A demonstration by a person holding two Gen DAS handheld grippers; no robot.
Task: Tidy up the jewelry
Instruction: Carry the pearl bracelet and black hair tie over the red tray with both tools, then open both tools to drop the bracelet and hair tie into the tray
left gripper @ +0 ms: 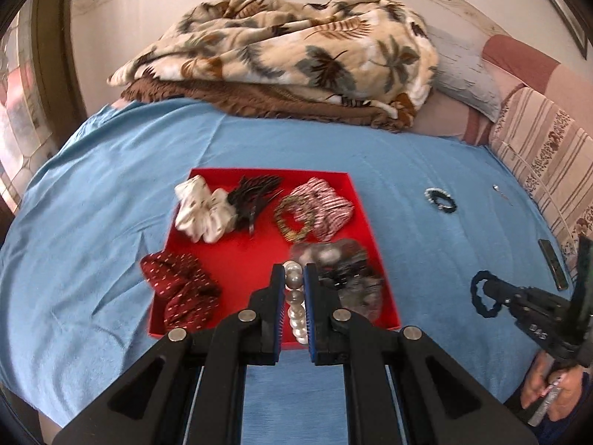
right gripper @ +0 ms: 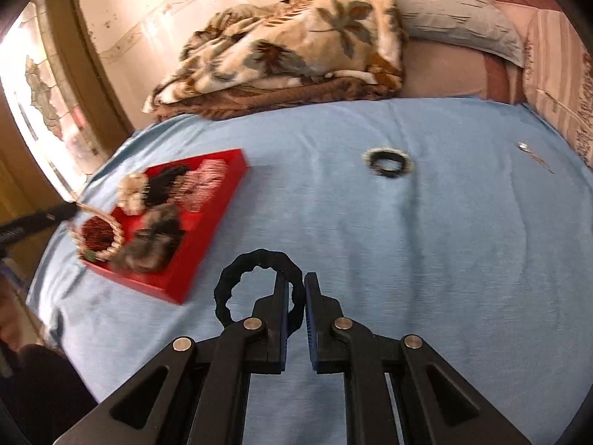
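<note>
1. Right now my left gripper (left gripper: 294, 278) has its fingers (left gripper: 276, 296) narrowed onto a pearl bracelet (left gripper: 296, 304); the beads run in a line between the two pads, over the near edge of the red tray (left gripper: 237, 259).
2. My right gripper (right gripper: 296, 289) has its fingers (right gripper: 280, 304) nearly together, pinching a dark blue scrunchie (right gripper: 255, 259) by one side. The loop sticks out to the left of the fingers, above the blue bedsheet (right gripper: 407, 259).
3. Around the left fingers, the tray holds a maroon dotted scrunchie (left gripper: 181, 289), a white scrunchie (left gripper: 202, 209), a black tasselled piece (left gripper: 255, 194), a gold beaded bracelet (left gripper: 294, 220) lying on a red-and-white striped scrunchie (left gripper: 330, 204), and a grey-black scrunchie (left gripper: 352, 274) just beside the right finger.
4. Further out on the bedsheet, well apart from the tray, lie a black ring with a pale beaded bracelet (right gripper: 387, 163) around it and a small metal piece (right gripper: 524, 146) near the bed's right edge.
5. Beyond, a leaf-print blanket (left gripper: 281, 48) is heaped by a pillow (left gripper: 463, 70).
</note>
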